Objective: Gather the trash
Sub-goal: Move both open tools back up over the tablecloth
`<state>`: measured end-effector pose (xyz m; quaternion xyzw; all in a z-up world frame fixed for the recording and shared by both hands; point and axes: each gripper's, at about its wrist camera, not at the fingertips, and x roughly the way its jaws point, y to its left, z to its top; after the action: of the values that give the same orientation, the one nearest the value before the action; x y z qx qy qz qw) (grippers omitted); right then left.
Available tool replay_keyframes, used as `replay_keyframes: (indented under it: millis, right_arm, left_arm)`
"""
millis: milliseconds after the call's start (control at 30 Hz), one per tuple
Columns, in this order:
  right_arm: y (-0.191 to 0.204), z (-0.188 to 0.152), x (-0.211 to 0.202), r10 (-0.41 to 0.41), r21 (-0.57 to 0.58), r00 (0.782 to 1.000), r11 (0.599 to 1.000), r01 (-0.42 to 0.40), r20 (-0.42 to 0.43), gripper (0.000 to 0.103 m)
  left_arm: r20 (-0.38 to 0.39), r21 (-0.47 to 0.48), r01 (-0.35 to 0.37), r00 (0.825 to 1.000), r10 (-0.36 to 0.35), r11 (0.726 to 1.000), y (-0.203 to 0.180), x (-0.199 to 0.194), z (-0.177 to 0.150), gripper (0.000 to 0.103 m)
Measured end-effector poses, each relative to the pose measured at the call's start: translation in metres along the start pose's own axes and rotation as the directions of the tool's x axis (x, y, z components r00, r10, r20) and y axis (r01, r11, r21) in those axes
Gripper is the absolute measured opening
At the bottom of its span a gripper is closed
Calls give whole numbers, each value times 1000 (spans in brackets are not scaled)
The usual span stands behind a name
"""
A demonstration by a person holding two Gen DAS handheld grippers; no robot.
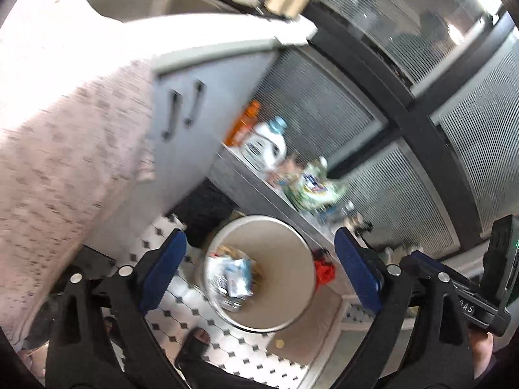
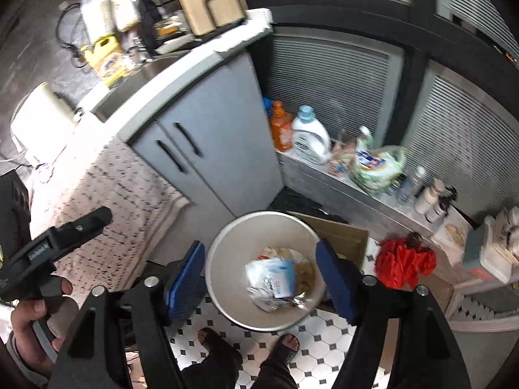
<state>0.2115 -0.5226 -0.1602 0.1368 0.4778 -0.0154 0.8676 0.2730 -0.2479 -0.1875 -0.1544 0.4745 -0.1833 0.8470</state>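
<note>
White floor tiles (image 2: 324, 327) carry small dark diamonds. A grey cabinet (image 2: 207, 159) with two black handles stands beside ribbed glass panels (image 2: 327, 74) in dark frames. Bottles line a low grey ledge (image 2: 327, 181).

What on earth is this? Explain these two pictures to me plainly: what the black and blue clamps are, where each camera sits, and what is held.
A person holds a hand-squeezed two-finger clamp in each hand, with a camera on each looking along its fingers. One picture is from the left gripper, the other from the right gripper. Both are open and hold nothing. Both look down on a round bin on the tiled floor, with crumpled wrappers inside. A red bag lies beside it; bottles stand on a ledge behind.
</note>
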Motion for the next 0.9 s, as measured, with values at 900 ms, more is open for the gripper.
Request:
replay_keyframes:
  millis: [900]
  right_arm:
    - [327, 50, 36, 339, -333, 941, 886, -324, -11, 95]
  left_arm:
    - [315, -471, -327, 805, 503, 819, 285, -268, 18, 97]
